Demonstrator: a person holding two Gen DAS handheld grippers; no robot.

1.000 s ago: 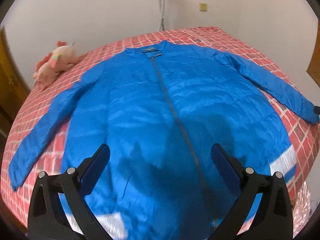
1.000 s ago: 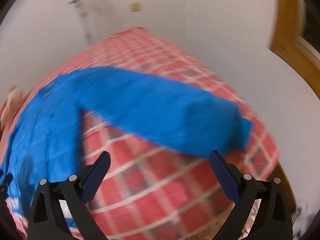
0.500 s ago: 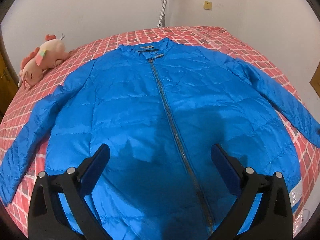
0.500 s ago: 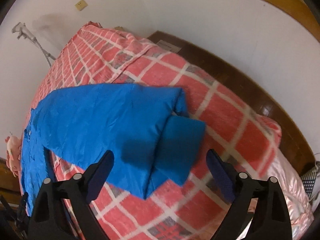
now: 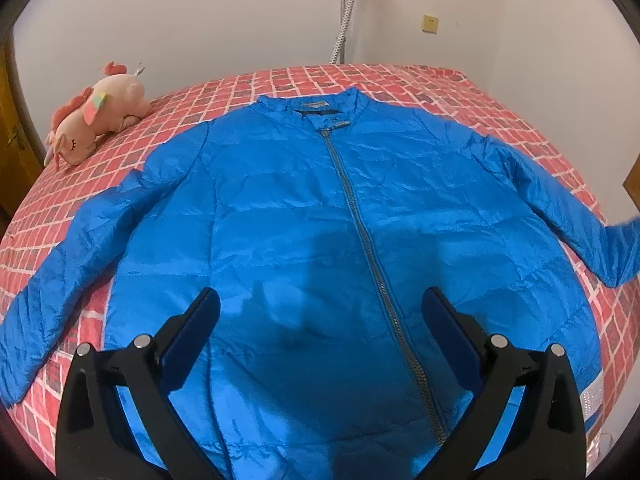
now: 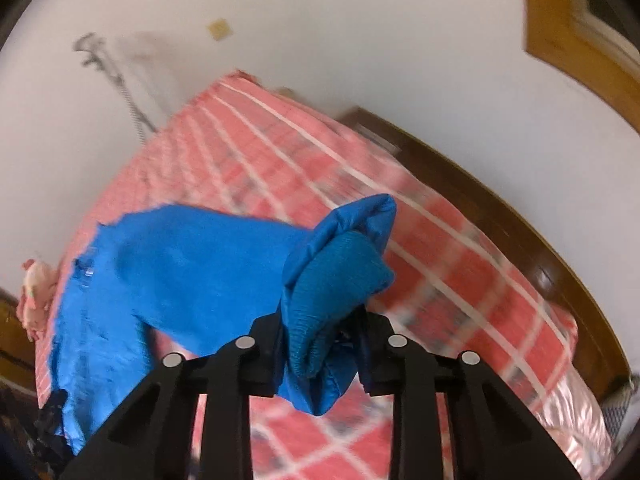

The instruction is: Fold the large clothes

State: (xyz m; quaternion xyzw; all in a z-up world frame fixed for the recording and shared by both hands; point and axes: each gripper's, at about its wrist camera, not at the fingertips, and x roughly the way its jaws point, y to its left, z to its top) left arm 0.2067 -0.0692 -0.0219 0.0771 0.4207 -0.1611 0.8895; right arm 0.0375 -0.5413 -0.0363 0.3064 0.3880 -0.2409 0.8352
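A bright blue zipped jacket (image 5: 304, 216) lies face up on the red checked bed (image 5: 472, 96), sleeves spread to both sides. My left gripper (image 5: 320, 320) hovers open over the jacket's lower front, nothing between its fingers. In the right wrist view the jacket's right sleeve (image 6: 208, 264) is lifted off the bed. Its knit cuff (image 6: 332, 292) is bunched between the closing jaws of my right gripper (image 6: 320, 344), whose pads press on it. That raised sleeve end (image 5: 616, 256) shows at the far right edge of the left wrist view.
A pink plush toy (image 5: 96, 120) lies at the bed's far left corner. White walls stand behind and to the right. A dark wooden bed frame (image 6: 520, 216) runs along the right side, with wooden door frames (image 6: 580, 36) beyond. A hose (image 5: 346, 20) hangs on the back wall.
My right gripper closed from wide open onto the sleeve cuff and lifted it off the bed. My left gripper drifted sideways over the jacket and stayed open.
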